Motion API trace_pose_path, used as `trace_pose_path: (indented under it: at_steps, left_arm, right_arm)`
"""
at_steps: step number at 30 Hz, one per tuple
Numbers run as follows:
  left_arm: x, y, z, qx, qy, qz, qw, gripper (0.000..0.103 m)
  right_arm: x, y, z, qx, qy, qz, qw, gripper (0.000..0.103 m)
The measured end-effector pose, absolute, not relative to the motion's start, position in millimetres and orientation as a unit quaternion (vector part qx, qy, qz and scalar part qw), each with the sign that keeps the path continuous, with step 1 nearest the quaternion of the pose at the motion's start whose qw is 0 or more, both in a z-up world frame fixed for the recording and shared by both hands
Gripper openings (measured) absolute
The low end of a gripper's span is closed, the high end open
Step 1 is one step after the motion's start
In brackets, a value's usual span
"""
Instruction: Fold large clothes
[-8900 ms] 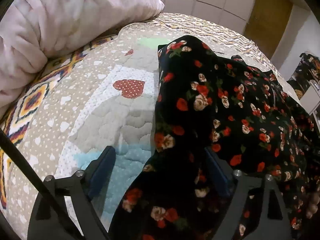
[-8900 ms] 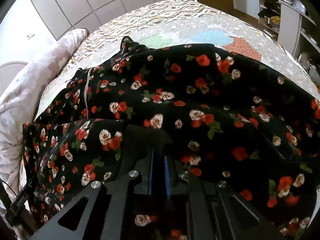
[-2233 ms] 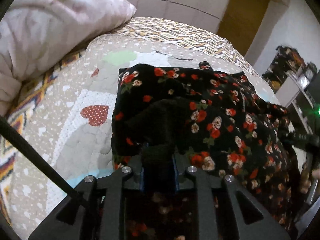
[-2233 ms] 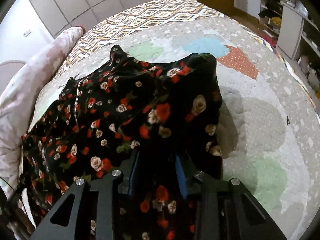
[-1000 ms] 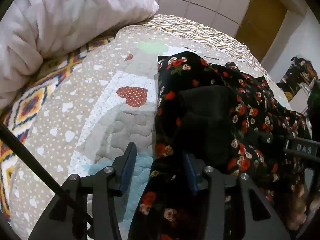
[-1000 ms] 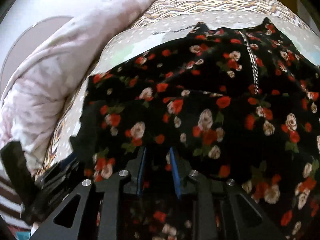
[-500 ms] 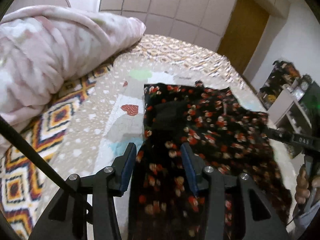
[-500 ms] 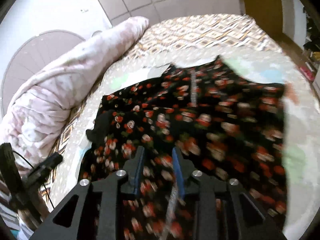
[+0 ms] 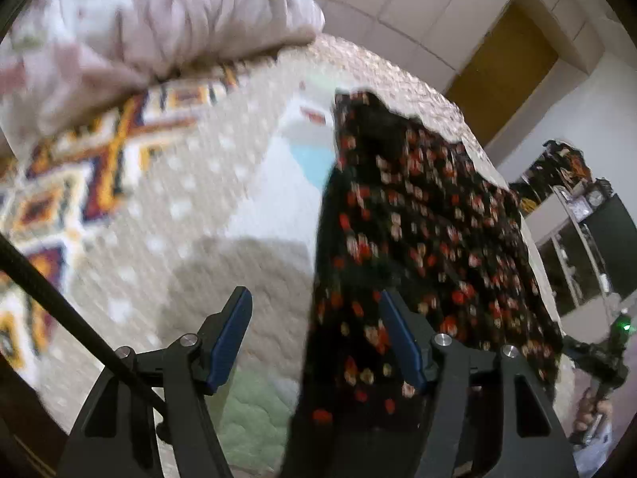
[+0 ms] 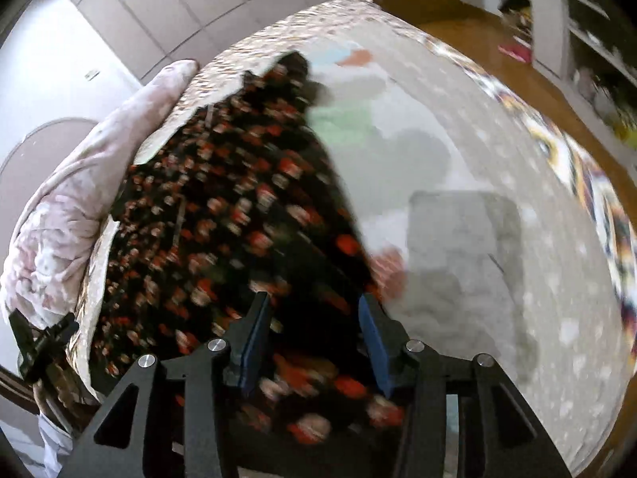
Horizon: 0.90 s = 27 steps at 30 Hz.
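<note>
Though blurred past any legible writing, both grippers' fingers (image 9: 235,334) just opening, clear of floral dress (image 9: 418,219)

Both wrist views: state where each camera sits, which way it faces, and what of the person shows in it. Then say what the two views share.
Left wrist: on the left gripper, looking down along its parted fingers across the bedspread at the floral dress; the other gripper in a hand shows at far right.
Right wrist: on the right gripper, fingers parted over the dress hem; the other gripper and hand show at far left.
Shared: dress, bedspread, pink duvet, and wardrobe doors.
</note>
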State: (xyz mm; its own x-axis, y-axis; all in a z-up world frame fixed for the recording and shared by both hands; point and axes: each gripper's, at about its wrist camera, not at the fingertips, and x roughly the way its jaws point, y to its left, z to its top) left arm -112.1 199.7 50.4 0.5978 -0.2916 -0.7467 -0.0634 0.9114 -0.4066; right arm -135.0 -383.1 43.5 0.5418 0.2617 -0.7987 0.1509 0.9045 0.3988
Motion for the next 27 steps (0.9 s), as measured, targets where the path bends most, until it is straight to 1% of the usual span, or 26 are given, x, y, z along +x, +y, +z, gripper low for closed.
trace_pose_path:
  at_steps: [4, 7, 8, 9, 11, 12, 16, 18, 23, 26, 27]
  left_arm:
    - [-107.6, 189.4, 28.2, -0.223, 0.466, -0.102, 0.85, 0.065]
    - [-104.2, 178.1, 20.9, -0.217, 0.476, -0.125, 0.843, 0.065]
    - [-104.5, 177.1, 19.3, -0.217, 0.476, -0.129, 0.842, 0.063]
    - [-104.5, 175.2, 17.3, -0.217, 0.478, -0.134, 0.841, 0.057]
    - [-105.0, 174.6, 15.6, -0.213, 0.48, -0.136, 0.84, 0.049]
    - [-106.9, 175.4, 15.0, -0.215, 0.48, -0.139, 0.839, 0.047]
    - [-113.1, 178.3, 14.5, -0.229, 0.477, -0.149, 0.835, 0.047]
    - [-116.9, 176.1, 13.9, -0.233, 0.478, -0.159, 0.832, 0.047]
    - [-126.6, 171.1, 15.8, -0.24, 0.473, -0.166, 0.832, 0.046]
    - [-133.5, 172.5, 17.0, -0.253, 0.469, -0.169, 0.829, 0.04]
    - [-136.4, 173.9, 16.9, -0.26, 0.467, -0.171, 0.828, 0.04]
  right_arm:
    - [-139.8, -392.2, 22.6, 0.274, 0.467, 0.053, 0.839, 0.05]
    - [-136.5, -391.1, 9.7, 0.292, 0.468, 0.065, 0.832, 0.05]
    - [-135.6, -390.7, 7.3, 0.296, 0.466, 0.065, 0.831, 0.05]
    - [-135.9, -391.8, 5.0, 0.307, 0.46, 0.068, 0.83, 0.05]
    - [-138.6, -396.6, 3.9, 0.328, 0.448, 0.074, 0.829, 0.05]
    - [-141.3, -402.2, 4.6, 0.342, 0.437, 0.077, 0.829, 0.05]
    - [-153.8, -427.0, 0.5, 0.395, 0.404, 0.066, 0.823, 0.05]
    - [-156.9, -431.2, -9.2, 0.42, 0.408, 0.074, 0.807, 0.05]
    - [-163.8, -419.4, -14.7, 0.436, 0.414, 0.118, 0.791, 0.051]
    - [-167.8, -414.6, -16.2, 0.437, 0.418, 0.135, 0.785, 0.051]
    - [-171.4, -413.0, -15.5, 0.435, 0.419, 0.139, 0.785, 0.051]
